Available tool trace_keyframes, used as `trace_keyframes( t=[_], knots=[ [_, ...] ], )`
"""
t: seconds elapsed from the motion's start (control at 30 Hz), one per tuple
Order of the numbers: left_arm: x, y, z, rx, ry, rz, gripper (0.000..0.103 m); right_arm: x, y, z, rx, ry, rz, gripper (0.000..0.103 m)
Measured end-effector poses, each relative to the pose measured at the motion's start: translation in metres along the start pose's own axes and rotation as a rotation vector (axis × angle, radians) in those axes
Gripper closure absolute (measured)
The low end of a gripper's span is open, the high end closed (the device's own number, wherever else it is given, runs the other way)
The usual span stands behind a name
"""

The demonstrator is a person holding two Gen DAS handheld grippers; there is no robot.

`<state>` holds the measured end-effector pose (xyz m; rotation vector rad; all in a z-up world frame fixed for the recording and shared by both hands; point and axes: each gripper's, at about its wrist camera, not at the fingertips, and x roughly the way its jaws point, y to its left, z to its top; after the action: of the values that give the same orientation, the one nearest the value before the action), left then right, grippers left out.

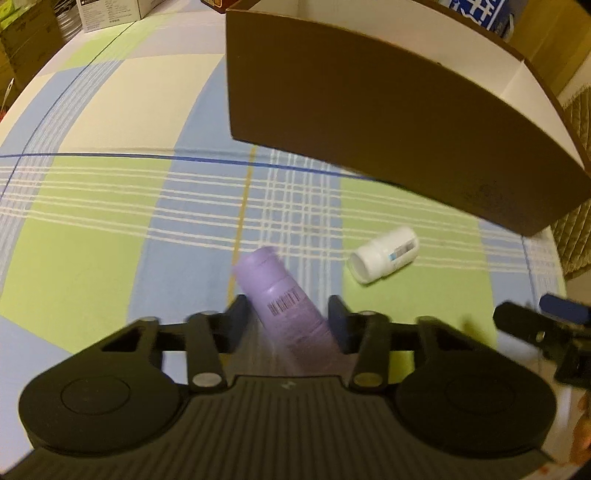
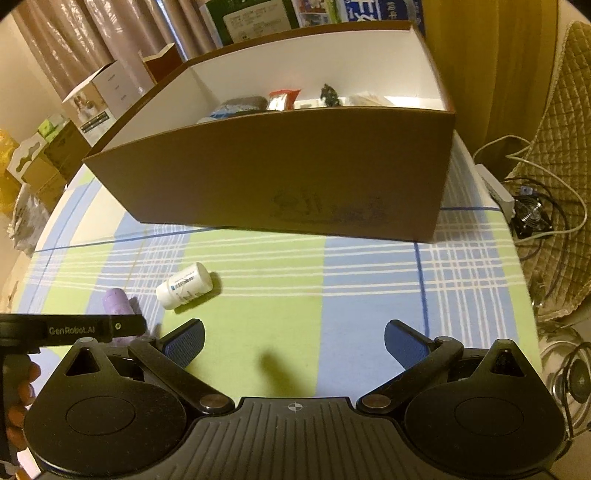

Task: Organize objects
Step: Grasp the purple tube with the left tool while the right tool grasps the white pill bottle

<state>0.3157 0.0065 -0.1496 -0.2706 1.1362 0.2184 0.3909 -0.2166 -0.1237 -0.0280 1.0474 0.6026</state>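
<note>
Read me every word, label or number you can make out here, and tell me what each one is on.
"GenRobot.AI": on the left gripper's black side bar, seen in the right wrist view.
Purple bottle: barcode and print, blurred.
White bottle: label too small.
Brown box: faint front mark, unreadable.
Background cartons: print too small.

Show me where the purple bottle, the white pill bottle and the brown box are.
purple bottle [image 1: 271,284]: left wrist view, its body above the barcode.
white pill bottle [image 2: 184,286]: right wrist view, its label.
brown box [image 2: 280,173]: right wrist view, its near wall.
</note>
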Motion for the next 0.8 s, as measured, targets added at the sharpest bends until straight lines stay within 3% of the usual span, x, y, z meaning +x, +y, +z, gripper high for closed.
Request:
trace_keyframes(
  t=[0.07, 0.23, 0.5, 0.53, 0.67, 0.8],
  knots=[
    [0.000, 0.006, 0.001, 0.008, 0.001, 0.002, 0.073, 0.003, 0.005, 0.000, -0.012, 0.006, 0.011, 0.002],
    [-0.003, 0.020, 0.006, 0.067, -0.033, 0.012, 0.074, 0.012, 0.019, 0.001, -0.051, 0.016, 0.043, 0.002],
    [-0.002, 0.028, 0.011, 0.076, -0.034, 0.043, 0.073, 0.034, 0.053, 0.001, -0.186, -0.005, 0.090, 0.003],
    [-0.002, 0.028, 0.011, 0.082, -0.035, 0.047, 0.073, 0.037, 0.059, 0.001, -0.214, -0.015, 0.088, 0.005],
    [-0.003, 0.028, 0.010, 0.082, -0.036, 0.057, 0.073, 0.055, 0.077, 0.001, -0.319, -0.028, 0.074, 0.030],
    [-0.004, 0.028, 0.010, 0.092, -0.033, 0.056, 0.073, 0.065, 0.089, 0.001, -0.373, -0.041, 0.094, 0.041]
  ],
)
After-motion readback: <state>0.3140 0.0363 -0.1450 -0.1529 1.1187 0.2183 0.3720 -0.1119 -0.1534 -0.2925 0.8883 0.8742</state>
